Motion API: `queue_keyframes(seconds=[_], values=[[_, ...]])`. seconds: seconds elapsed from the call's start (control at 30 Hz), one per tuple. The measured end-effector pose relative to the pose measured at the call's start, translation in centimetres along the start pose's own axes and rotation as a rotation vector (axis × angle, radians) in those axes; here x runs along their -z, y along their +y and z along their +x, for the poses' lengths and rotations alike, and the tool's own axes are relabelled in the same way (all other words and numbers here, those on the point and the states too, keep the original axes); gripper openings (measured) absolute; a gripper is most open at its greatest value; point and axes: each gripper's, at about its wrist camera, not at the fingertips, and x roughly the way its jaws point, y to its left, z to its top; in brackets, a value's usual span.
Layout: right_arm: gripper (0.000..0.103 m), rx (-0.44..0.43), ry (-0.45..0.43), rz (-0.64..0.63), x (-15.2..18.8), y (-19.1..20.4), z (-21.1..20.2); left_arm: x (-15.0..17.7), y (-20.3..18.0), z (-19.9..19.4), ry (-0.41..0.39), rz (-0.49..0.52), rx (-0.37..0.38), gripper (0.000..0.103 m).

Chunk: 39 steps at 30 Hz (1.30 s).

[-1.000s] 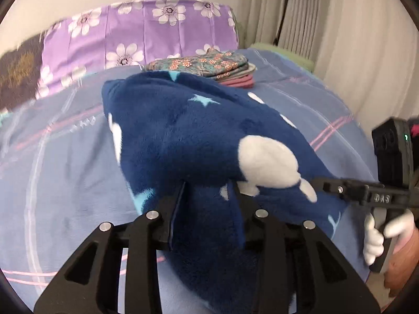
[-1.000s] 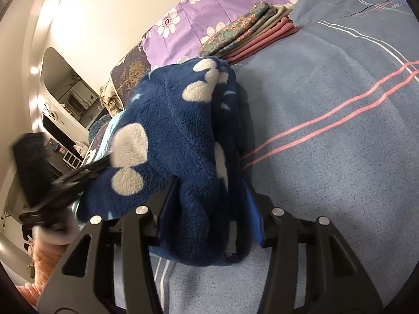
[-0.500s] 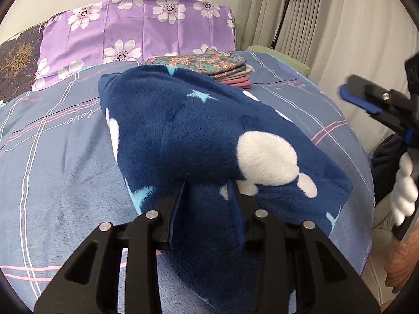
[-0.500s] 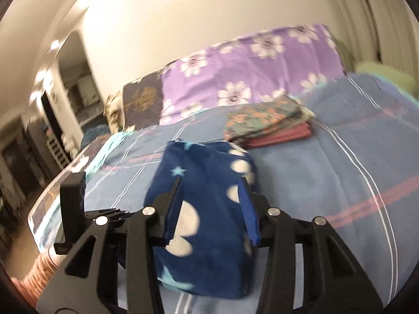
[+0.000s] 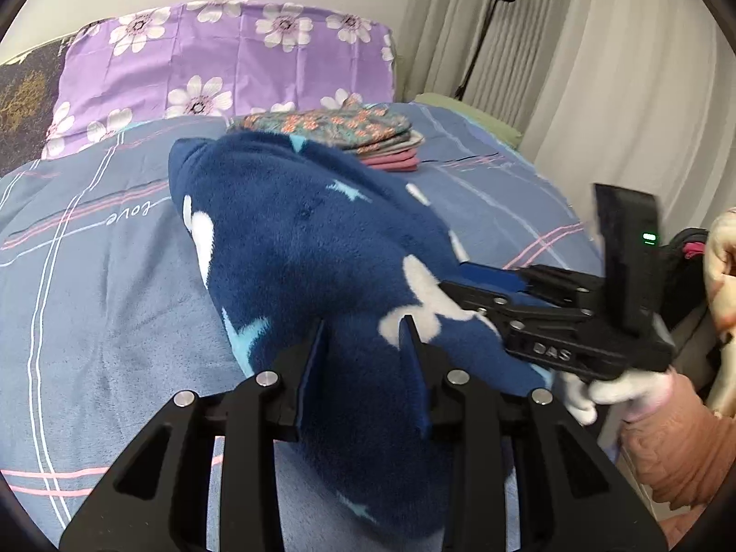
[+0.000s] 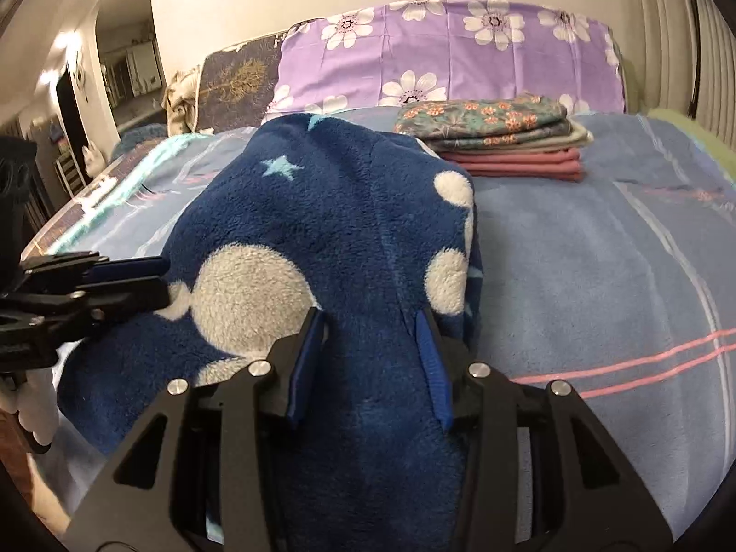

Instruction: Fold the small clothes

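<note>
A folded navy fleece garment (image 5: 313, 248) with white blobs and light blue stars lies on the blue bedspread (image 5: 92, 303). My left gripper (image 5: 363, 359) is shut on its near edge. My right gripper (image 6: 368, 349) is shut on the garment (image 6: 331, 230) too, at its near edge in the right wrist view. The right gripper also shows in the left wrist view (image 5: 474, 283), its fingers against the garment's right side. The left gripper shows at the left of the right wrist view (image 6: 133, 276).
A stack of folded clothes (image 6: 497, 138), floral on top and pink below, sits behind the garment near a purple flowered pillow (image 6: 451, 60). Curtains and a black floor lamp (image 5: 487, 23) stand to the right of the bed. The bed's edge is near my hands.
The right gripper let go, swung up away from the garment, then came back and closed on its near edge again. The left gripper kept its hold.
</note>
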Motion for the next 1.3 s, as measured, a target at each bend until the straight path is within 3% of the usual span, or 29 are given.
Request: queue_keyframes(seconds=[0.17,0.23,0.33,0.37,0.4,0.47,0.5,0.57,0.67,0.83,0.93,1.1,1.23,1.27,1.3], values=[[0.043,-0.022,-0.012,0.004,0.2,0.2,-0.2,-1.6,-0.3,-1.7,-0.061,0.046,-0.009,0.035],[0.043,-0.022,-0.008,0.001,0.0,0.2,-0.1,-4.0,0.2,-1.7,-0.112,0.055,-0.041,0.04],[0.043,-0.03,-0.015,0.005,0.2,0.2,-0.1,-7.6,1.7,0.4,-0.129,0.031,-0.019,0.043],[0.043,-0.032,-0.019,0.005,0.3,0.2,-0.1,-8.4,2.1,1.7,-0.121,0.043,-0.05,0.043],[0.043,-0.034,-0.023,0.01,0.4,0.2,-0.1,-9.0,2.8,4.2,-0.079,0.079,-0.142,0.043],[0.043,-0.036,-0.03,0.018,0.5,0.0,-0.1,-8.1,4.4,9.8,0.072,0.149,-0.329,0.05],[0.043,-0.03,-0.032,0.018,0.5,0.2,0.0,-6.8,5.6,12.0,0.095,0.138,-0.314,0.05],[0.043,-0.022,-0.036,0.01,0.5,0.3,0.1,-6.3,7.7,11.5,0.051,-0.033,-0.212,0.05],[0.043,-0.018,-0.033,-0.019,0.6,0.6,0.1,-6.0,6.7,11.0,0.043,0.021,-0.255,0.05],[0.045,-0.062,0.021,-0.014,-0.9,-0.1,-0.5,-7.0,6.1,9.6,0.026,0.057,-0.251,0.049],[0.056,-0.034,-0.003,-0.004,-3.3,-0.3,-2.6,-8.6,4.8,7.9,-0.015,0.125,-0.247,0.049],[0.056,-0.024,-0.079,-0.036,-9.6,0.4,-2.7,-12.1,3.7,6.9,-0.107,0.207,-0.287,0.051],[0.056,-0.132,-0.017,0.023,-11.9,1.1,1.2,-13.1,5.3,9.3,-0.05,0.173,-0.3,0.052],[0.056,-0.126,0.014,0.023,-12.0,1.2,2.7,-12.7,6.4,11.1,0.006,0.161,-0.315,0.052],[0.056,-0.069,0.073,0.016,-11.4,1.2,5.2,-12.0,7.2,12.6,0.053,0.162,-0.337,0.057]])
